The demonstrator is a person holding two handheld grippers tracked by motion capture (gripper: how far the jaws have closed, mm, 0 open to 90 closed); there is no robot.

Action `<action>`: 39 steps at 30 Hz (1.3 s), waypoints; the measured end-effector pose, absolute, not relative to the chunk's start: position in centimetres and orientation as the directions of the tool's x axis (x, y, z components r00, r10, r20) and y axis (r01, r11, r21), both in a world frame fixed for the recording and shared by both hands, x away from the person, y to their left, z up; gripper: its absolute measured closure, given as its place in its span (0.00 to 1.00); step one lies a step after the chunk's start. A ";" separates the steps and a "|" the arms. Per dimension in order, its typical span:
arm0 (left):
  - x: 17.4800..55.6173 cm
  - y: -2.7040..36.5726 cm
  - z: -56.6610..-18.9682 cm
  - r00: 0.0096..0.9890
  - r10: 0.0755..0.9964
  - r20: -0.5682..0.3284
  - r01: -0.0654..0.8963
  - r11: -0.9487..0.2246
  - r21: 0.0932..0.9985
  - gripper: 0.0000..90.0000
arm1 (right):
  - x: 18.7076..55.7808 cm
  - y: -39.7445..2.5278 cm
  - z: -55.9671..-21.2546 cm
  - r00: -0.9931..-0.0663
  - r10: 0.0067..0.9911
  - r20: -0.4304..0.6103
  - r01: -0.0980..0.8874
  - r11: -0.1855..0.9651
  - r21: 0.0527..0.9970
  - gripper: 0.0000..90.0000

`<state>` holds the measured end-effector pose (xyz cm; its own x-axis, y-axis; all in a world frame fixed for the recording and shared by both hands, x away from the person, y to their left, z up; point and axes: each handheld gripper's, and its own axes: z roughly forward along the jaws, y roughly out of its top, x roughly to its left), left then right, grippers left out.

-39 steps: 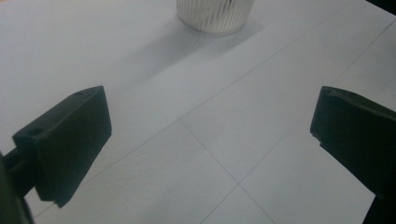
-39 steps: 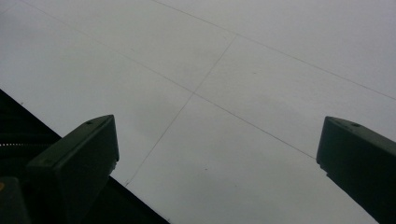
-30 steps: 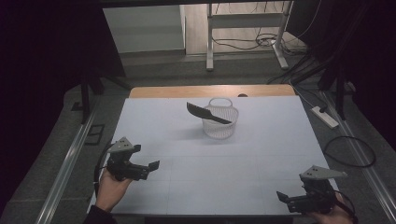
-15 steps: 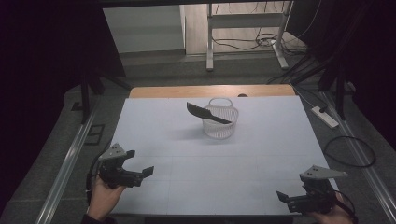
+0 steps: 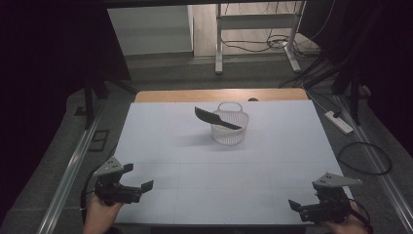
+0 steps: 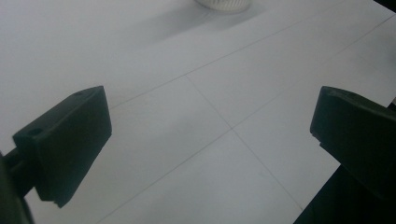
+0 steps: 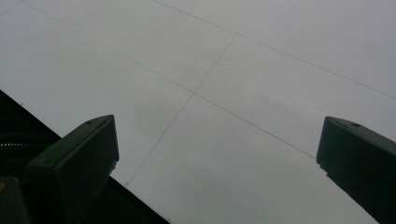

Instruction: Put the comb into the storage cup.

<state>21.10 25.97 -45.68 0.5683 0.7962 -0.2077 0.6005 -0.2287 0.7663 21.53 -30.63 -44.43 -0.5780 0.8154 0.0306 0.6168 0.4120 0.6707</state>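
Your high view was dim, its surroundings falling to black, while the white table [image 5: 195, 165] caught soft overhead light. A faint shadow spread left of the mesh basket [image 5: 230, 127]. In your gripper views, the black jaws were blurred and out of focus, and the tabletop read grey, flat and without glare, its thin lines sharp.

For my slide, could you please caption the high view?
Both open grippers, left and right, rest near the table's front edge; a dark spatula lies across the basket.
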 end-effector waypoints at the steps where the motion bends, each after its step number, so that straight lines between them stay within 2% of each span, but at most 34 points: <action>1: 21.0 26.1 -45.7 0.567 0.797 -0.207 0.601 -0.229 0.766 0.00 | 21.5 -30.6 -44.4 -0.577 0.816 0.031 0.618 0.411 0.670 0.00; 39: 17.7 27.4 -46.0 0.514 0.838 -0.180 0.638 -0.233 0.734 0.00 | 21.6 -30.5 -44.5 -0.576 0.817 0.022 0.620 0.419 0.664 0.00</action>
